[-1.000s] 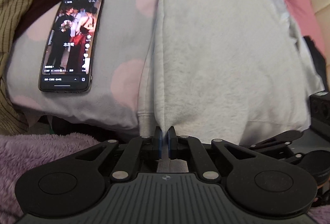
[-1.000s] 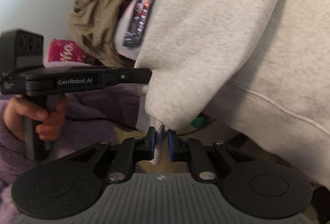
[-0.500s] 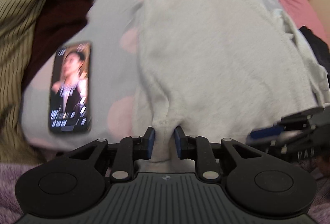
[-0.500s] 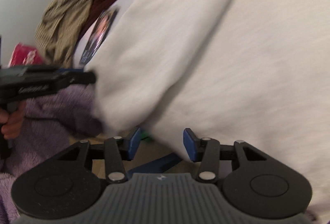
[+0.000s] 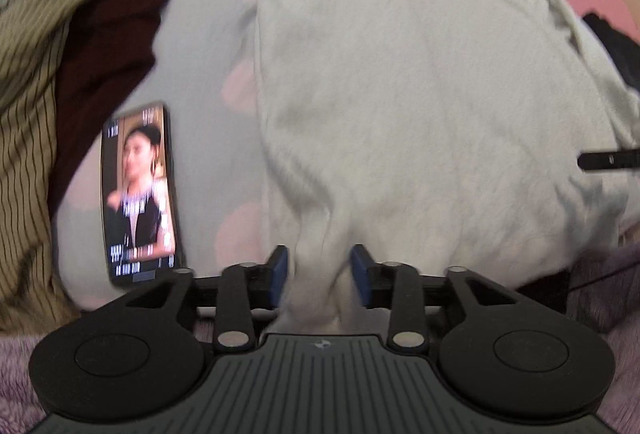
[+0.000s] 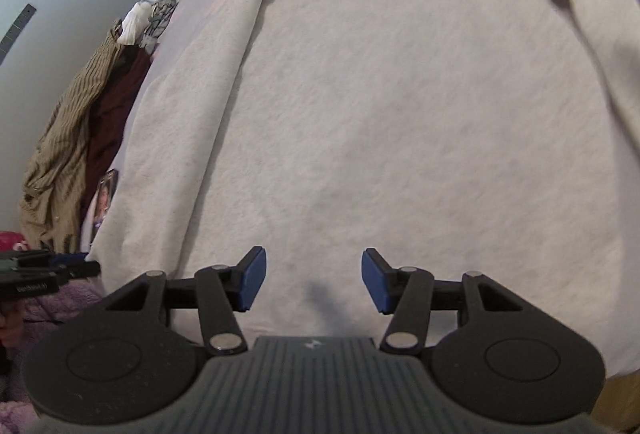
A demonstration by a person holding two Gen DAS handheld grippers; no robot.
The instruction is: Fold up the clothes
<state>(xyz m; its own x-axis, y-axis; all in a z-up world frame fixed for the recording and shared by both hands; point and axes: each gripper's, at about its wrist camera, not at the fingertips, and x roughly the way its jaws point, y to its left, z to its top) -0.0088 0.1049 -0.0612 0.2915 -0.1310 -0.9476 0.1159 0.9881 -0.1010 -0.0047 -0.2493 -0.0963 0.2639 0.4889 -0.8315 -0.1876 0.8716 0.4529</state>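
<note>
Lying flat, sweatshirt, spotted bedding

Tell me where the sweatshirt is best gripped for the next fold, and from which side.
Probably the near hem of the sweatshirt, coming in low from the near side. It lies flat, neckline far, and that edge overhangs the bed. A bunch of it already sits between the open left gripper; the open right gripper hovers above it.

Soft, even indoor light with faint shadows; the left view is motion-blurred, and fisheye distortion bends both views' edges.
</note>
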